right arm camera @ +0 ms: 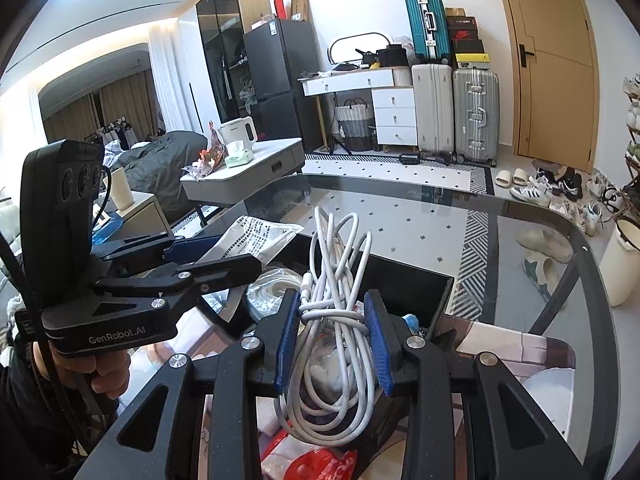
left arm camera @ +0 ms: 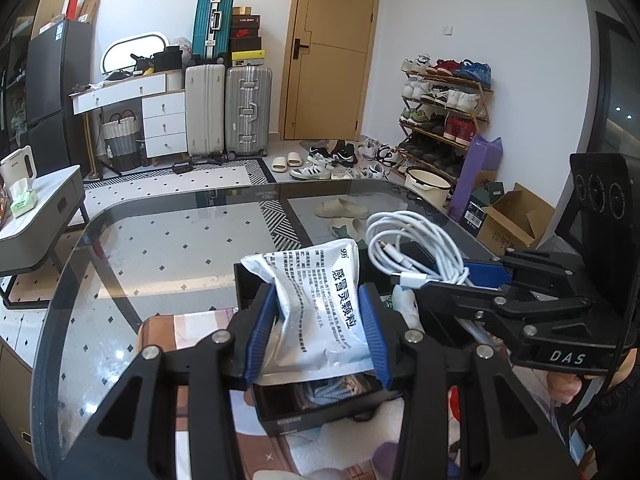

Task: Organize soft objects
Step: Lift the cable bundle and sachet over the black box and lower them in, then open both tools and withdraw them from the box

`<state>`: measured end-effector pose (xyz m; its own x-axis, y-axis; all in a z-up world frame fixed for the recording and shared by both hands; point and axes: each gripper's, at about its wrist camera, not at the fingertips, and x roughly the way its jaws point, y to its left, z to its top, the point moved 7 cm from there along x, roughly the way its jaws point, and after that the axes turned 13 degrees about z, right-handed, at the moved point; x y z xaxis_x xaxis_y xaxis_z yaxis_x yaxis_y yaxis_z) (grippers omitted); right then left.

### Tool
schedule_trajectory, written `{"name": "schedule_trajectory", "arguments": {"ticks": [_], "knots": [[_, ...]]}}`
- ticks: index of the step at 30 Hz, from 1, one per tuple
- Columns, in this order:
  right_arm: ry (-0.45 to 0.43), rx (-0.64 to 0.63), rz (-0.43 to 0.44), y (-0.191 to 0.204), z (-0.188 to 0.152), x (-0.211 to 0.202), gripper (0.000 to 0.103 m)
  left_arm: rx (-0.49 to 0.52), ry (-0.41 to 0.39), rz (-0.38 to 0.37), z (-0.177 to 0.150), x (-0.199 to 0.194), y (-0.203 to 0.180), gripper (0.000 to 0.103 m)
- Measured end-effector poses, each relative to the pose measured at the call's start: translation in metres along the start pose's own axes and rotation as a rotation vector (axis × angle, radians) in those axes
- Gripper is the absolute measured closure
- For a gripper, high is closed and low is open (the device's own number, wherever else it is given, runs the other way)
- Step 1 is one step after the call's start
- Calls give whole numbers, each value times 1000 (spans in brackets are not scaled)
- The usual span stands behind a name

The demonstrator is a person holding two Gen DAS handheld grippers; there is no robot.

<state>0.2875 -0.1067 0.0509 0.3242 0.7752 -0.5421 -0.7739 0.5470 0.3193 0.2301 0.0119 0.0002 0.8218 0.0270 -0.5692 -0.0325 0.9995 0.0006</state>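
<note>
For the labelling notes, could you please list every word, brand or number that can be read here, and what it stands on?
"感冒灵颗粒" and "999": white sachet held in the left gripper.
"DAS": body of the right gripper holding the white cable.
"GenRobot.AI": left gripper's body, right wrist view.
Sachet's fine print, shoe-box logos, cardboard box label: too small or blurred.

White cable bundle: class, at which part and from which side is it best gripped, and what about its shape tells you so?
Grip the white cable bundle at its wrapped waist, coming from above with a finger on each flank. There the cross-turns bind the strands into one narrow neck, while both ends fan into loose loops that would slip out. The right gripper is shut on it just there, above the black box.
</note>
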Motion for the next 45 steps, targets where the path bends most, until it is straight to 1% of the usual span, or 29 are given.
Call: {"name": "schedule_trajectory", "arguments": {"ticks": [8,15,18,30,36,40,42,44,45], "knots": [[37,3,-4,-13,5,25,70,5,18,8,-1,14,0,61],[88,-7,-16,-18,-2,44,70,24,49,10,-7,29,-4,61],[97,-14,-19,-21,-2,50,71,26,64,9,-10,33,-4,61],[123,-35,-37,-28,-1,66,71,90,74,32,-16,33,-12,60],[128,-44,-39,-28,-2,66,71,90,79,25,-18,29,-15,58],[132,-49,-47,-28,-3,66,71,86,85,19,-18,28,-14,55],[115,-52,-59,-29,-1,60,71,65,93,-2,-17,27,-13,53],[85,-56,-69,-29,1,49,66,55,98,-16,-17,24,-12,50],[71,-56,-77,-28,2,43,64,52,96,-17,-17,21,-12,43]]}}
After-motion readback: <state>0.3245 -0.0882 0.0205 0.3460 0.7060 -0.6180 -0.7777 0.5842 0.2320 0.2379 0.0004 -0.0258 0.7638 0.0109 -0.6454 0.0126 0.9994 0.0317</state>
